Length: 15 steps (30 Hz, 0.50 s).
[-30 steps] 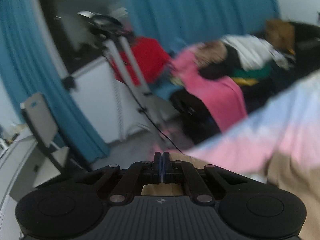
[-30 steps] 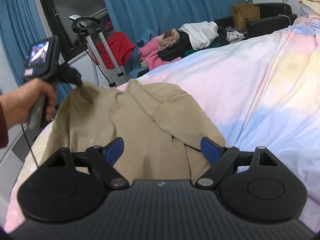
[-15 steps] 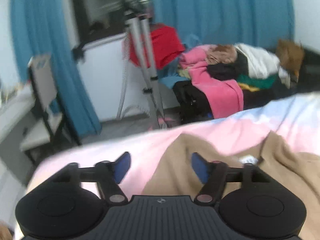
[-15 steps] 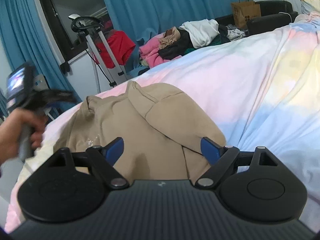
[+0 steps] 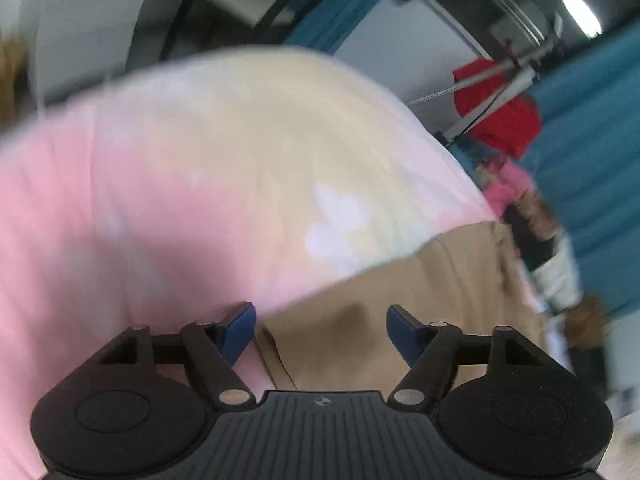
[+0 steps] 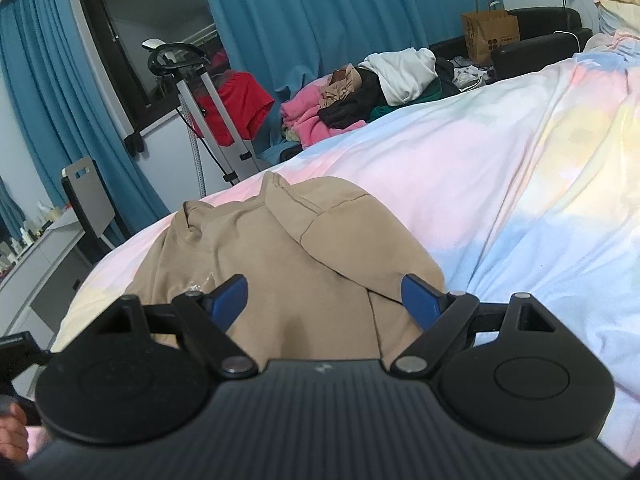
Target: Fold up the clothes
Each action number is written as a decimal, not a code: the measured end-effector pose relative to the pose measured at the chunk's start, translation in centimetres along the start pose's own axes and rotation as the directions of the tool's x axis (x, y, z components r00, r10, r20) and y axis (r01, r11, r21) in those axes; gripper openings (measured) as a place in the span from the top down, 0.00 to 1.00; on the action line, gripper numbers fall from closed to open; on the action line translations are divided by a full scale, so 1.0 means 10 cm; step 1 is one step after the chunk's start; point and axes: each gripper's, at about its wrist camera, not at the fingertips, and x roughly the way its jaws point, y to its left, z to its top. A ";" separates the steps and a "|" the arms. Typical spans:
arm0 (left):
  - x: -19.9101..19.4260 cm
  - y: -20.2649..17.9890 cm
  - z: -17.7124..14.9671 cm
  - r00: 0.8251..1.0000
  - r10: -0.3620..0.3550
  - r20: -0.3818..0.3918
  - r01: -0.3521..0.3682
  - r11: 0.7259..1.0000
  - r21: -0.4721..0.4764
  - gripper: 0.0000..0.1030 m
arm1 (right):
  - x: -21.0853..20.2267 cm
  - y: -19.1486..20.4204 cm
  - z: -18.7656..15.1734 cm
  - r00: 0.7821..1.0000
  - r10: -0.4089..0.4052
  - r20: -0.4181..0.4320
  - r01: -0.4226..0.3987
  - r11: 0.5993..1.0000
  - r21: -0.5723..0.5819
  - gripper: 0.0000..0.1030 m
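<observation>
Right tool (image 6: 323, 296) (jaws apart) hovers over tan hoodie (image 6: 280, 256) — on pastel bedspread (image 6: 500, 184).

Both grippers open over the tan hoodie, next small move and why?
Probably lower the left gripper onto the near edge of the tan hoodie and close. Both it and the right gripper are open and empty, and the hoodie lies only partly folded on the pastel bedsheet.

Black ribbed tongs (image 6: 324, 294) bear blue pads (image 6: 226, 296) and silver rivets.

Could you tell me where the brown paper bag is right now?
In the right wrist view, the brown paper bag stands upper right, beside the black sofa.
</observation>
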 end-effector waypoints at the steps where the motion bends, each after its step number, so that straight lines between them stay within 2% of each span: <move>1: 0.01 0.02 0.00 1.000 -0.025 -0.016 0.025 1.000 -0.012 0.35 | -0.01 0.01 0.00 1.000 -0.004 0.001 0.004 1.000 -0.004 0.17; 2: 0.02 -0.01 -0.01 0.999 -0.038 -0.029 0.039 0.999 0.010 0.38 | -0.02 0.03 0.00 1.000 -0.005 0.003 0.005 1.000 -0.009 0.17; 3: 0.02 -0.05 -0.01 0.998 -0.052 -0.043 0.053 0.998 0.030 0.49 | -0.03 0.04 0.00 1.000 -0.007 0.006 0.007 1.000 -0.014 0.17; 4: 0.04 -0.09 -0.02 0.997 -0.056 -0.054 0.059 0.997 0.048 0.65 | -0.03 0.05 0.00 1.000 -0.008 0.008 0.009 1.000 -0.018 0.17; 5: 0.07 -0.12 -0.02 0.997 -0.046 -0.063 0.050 0.997 0.062 0.76 | -0.03 0.05 0.00 1.000 -0.009 0.008 0.010 1.000 -0.021 0.17; 6: 0.08 -0.16 -0.01 0.998 -0.033 -0.057 0.038 0.996 0.080 0.94 | -0.03 0.06 0.00 1.000 -0.011 0.007 0.011 1.000 -0.025 0.17; 9: 0.00 -0.27 0.11 0.999 0.006 0.034 -0.012 0.987 0.158 0.95 | 0.00 0.05 -0.02 1.000 -0.014 -0.002 0.014 0.999 -0.031 0.17; 11: -0.14 -0.41 0.33 0.992 0.008 0.128 -0.037 0.973 0.227 0.95 | 0.01 0.04 -0.03 1.000 -0.018 -0.009 0.018 0.999 -0.031 0.17; 15: -0.41 -0.78 0.96 0.949 0.045 0.312 -0.149 0.937 0.316 0.96 | 0.01 0.00 0.01 1.000 -0.016 -0.001 0.016 1.000 -0.003 0.17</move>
